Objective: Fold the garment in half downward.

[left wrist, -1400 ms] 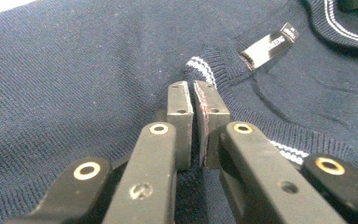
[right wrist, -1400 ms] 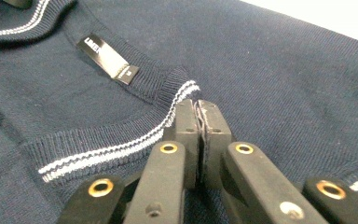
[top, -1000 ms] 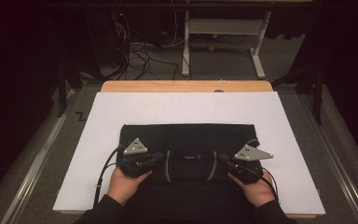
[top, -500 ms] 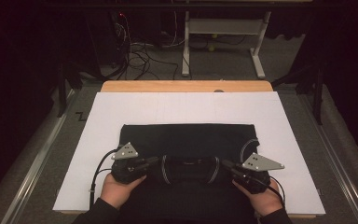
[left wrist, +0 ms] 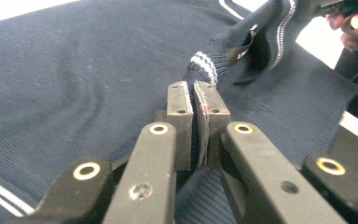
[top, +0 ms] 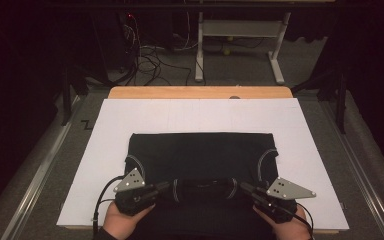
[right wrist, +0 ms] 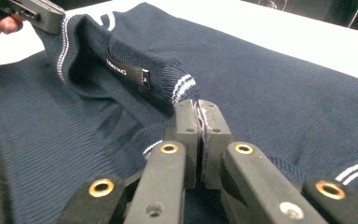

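High view: white sheet (top: pixel 200 117) covers most of the table (top: pixel 200 92), with the dark sweater (top: pixel 200 155) lying flat on its near-centre part, folded into a wide rectangle whose long axis runs left-right. Its far edge is straight and parallel to the table's far edge; the near edge sits right at the person's side. Neckline (top: pixel 202 186) lies on the near edge, mid-width, between the two tools. Left gripper (top: pixel 166 187) comes in from the near-left and bites the neckline's left end; right gripper (top: pixel 244 187) mirrors it from the near-right. Both point inward toward each other, level with each other, so neither hand is nearer the garment; the grip is symmetric. Left gripper view: the jaws are pressed together with ribbed knit pinched between them, at the striped collar rib (left wrist: pixel 204 65). Right gripper view: same story, jaws clamped on the knit at the collar edge, with the neck label (right wrist: pixel 127 71) just beyond on the inside of the collar. Key relation, as I read it: all the free cloth lies far of both grip points, none nearer. So the likely next move is lifting the near edge and carrying it away toward the far edge, across the short axis, with both hands kept level to avoid skewing the fold.
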A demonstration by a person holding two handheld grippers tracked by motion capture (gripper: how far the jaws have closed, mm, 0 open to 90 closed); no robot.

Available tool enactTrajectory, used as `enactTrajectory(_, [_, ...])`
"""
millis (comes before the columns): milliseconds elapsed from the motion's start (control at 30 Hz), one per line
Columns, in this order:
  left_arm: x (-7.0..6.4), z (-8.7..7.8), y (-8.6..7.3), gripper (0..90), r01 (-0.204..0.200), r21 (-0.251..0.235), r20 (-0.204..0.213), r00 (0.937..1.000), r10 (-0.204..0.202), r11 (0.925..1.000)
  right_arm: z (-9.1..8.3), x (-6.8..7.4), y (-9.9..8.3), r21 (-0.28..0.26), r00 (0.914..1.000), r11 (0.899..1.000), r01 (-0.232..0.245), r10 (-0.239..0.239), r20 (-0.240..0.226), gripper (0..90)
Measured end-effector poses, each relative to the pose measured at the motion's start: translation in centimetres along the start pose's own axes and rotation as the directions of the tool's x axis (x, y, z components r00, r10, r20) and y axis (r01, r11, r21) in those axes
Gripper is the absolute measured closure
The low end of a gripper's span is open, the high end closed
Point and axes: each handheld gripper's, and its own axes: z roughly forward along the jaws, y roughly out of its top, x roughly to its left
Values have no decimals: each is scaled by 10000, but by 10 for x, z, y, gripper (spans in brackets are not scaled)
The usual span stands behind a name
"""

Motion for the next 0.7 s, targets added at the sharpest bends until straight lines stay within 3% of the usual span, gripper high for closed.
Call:
enactTrajectory(200, [-12, -10, -13, 818, -35, -1, 76, 10000, 35, 10000, -14, 11, -7, -74, 9998, 10000, 25, -27, -188, 890])
enactTrajectory(500, [-23, -16, -26, 815, -98, 108, 252, 9996, 95, 9999, -25, 24, -17, 233, 9993, 9997, 118, -110, -350, 890])
enactTrajectory(700, [-25, -20, -29, 730, 52, -72, 368, 9993, -50, 10000, -29, 25, -21, 247, 9986, 9997, -80, 93, -528, 835])
